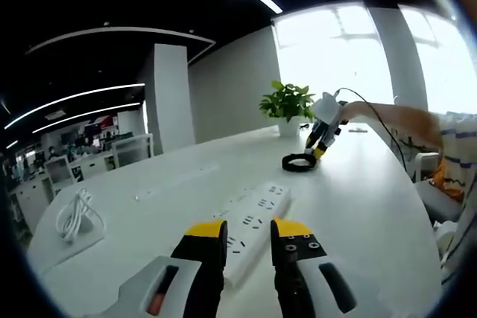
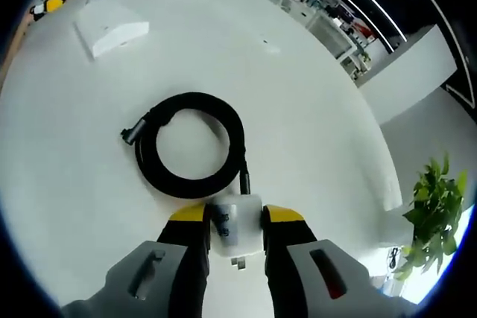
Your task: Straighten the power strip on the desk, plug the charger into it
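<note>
A white power strip (image 1: 250, 229) lies on the white desk (image 1: 350, 206), running away from my left gripper (image 1: 248, 230). The left jaws stand a little apart just above the strip's near end, with nothing between them. Farther off, my right gripper (image 1: 319, 147) hovers by a black coiled cable (image 1: 299, 161). In the right gripper view, the right gripper (image 2: 235, 217) is shut on a white charger (image 2: 233, 229), whose metal prongs point down toward me. The black coiled cable (image 2: 188, 154) runs from the charger and lies on the desk. The power strip (image 2: 112, 29) sits far off at upper left.
A potted green plant (image 1: 287, 106) stands at the desk's far edge, by the window. A coiled white cord (image 1: 77, 217) lies at the desk's left end. A person's arm (image 1: 395, 118) and striped sleeve reach in from the right. Office desks fill the background.
</note>
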`<state>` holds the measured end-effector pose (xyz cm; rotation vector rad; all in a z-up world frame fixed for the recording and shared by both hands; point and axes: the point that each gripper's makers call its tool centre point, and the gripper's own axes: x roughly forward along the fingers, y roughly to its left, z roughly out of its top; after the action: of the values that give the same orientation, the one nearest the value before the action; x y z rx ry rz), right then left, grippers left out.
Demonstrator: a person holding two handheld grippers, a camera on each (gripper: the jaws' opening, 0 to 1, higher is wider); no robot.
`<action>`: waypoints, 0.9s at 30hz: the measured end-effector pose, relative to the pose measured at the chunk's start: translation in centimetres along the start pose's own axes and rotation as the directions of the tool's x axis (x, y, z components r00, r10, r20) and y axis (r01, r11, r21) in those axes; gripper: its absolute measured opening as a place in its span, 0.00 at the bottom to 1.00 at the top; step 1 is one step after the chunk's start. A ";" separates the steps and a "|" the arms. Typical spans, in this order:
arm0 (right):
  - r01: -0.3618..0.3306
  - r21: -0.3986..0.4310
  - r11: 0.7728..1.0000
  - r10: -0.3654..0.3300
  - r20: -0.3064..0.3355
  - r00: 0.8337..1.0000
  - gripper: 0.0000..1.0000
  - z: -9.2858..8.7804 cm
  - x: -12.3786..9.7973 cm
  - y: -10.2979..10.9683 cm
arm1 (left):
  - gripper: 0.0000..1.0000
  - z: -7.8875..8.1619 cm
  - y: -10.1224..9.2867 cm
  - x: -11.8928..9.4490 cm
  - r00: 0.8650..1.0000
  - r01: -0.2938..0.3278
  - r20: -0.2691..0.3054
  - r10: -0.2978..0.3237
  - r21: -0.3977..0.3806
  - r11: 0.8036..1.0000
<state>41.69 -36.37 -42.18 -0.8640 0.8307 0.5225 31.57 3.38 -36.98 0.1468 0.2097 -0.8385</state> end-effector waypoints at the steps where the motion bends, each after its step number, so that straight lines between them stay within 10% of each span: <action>1: -0.001 0.001 1.000 0.001 0.005 1.000 0.27 0.0 0.0 0.0 | 0.23 -0.1 -0.1 0.0 1.000 0.000 -0.002 0.000 0.000 1.000; 27: -0.007 0.011 1.000 0.007 0.007 1.000 0.24 1.3 -0.5 1.1 | 0.23 -0.5 -0.8 0.2 1.000 0.006 -0.006 -0.006 -0.003 1.000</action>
<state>41.21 -34.67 -41.81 -0.8490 0.8304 0.5265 31.05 2.87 -37.52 0.1463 0.2173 -0.8436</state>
